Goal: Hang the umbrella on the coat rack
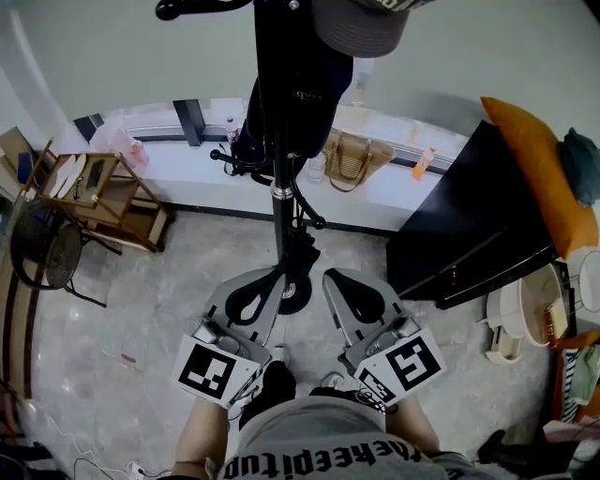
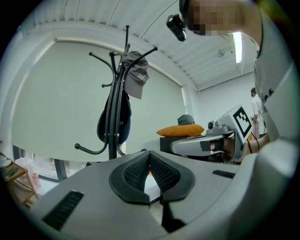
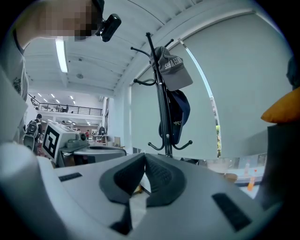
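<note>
Head view: left gripper (image 1: 277,277) and right gripper (image 1: 332,279), fingers closed, empty, near rack (image 1: 281,178). We spot no umbrella anywhere. Risk: a careless swing knocks the cap (image 1: 361,28) loose.

The left gripper (image 1: 267,283) and right gripper (image 1: 336,279) are held side by side in front of the person's waist. Both point forward and roughly level, with the tips angled slightly toward each other. In each gripper view the jaws meet at the tips, with nothing between them. The marker cubes (image 1: 211,370) face up toward the head. Bare forearms (image 1: 200,441) run back to the torso.
</note>
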Motion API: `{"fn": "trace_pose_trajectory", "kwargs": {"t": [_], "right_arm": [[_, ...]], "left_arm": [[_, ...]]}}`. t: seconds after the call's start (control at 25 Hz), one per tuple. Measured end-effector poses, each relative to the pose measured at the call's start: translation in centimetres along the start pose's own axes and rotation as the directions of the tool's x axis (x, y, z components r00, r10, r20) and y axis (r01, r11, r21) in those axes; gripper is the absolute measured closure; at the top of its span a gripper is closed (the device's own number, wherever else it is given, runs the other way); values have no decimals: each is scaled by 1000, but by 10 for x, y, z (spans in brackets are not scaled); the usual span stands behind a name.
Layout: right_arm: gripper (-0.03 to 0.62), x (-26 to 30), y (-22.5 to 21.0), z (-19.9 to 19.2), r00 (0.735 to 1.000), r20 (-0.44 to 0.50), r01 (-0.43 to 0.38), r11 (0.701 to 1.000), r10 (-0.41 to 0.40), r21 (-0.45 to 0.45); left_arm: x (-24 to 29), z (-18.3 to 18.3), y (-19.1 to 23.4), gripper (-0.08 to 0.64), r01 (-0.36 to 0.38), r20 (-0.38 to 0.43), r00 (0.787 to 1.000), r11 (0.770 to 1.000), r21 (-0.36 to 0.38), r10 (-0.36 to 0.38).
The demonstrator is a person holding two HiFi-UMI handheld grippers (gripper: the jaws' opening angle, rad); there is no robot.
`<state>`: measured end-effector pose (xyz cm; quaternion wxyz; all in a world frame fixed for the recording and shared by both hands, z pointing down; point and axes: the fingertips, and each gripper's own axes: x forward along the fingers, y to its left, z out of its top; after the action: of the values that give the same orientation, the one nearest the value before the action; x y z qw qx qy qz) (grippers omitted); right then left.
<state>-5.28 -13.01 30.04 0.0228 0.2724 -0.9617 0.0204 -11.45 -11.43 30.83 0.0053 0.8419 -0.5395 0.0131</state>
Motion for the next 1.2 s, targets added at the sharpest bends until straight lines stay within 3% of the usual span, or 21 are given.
{"fn": "trace_pose_trajectory", "kwargs": {"t": [0.56,0.76,1.2], "right_arm": [[581,-12,19,-6,991,-15,-135,991,135,-13],[581,-21,21,-10,987,-27,-157,987,157,-21],[581,-40,9,-9,992,-23,-125,992,125,-30]], "left_arm": [[-29,-2,-13,545,-142,25,989,990,-21,142],[-31,3,-23,545,-153,70,985,987,-42,156],[-15,4,-45,545,-112,33,993,994,-14,113]]}}
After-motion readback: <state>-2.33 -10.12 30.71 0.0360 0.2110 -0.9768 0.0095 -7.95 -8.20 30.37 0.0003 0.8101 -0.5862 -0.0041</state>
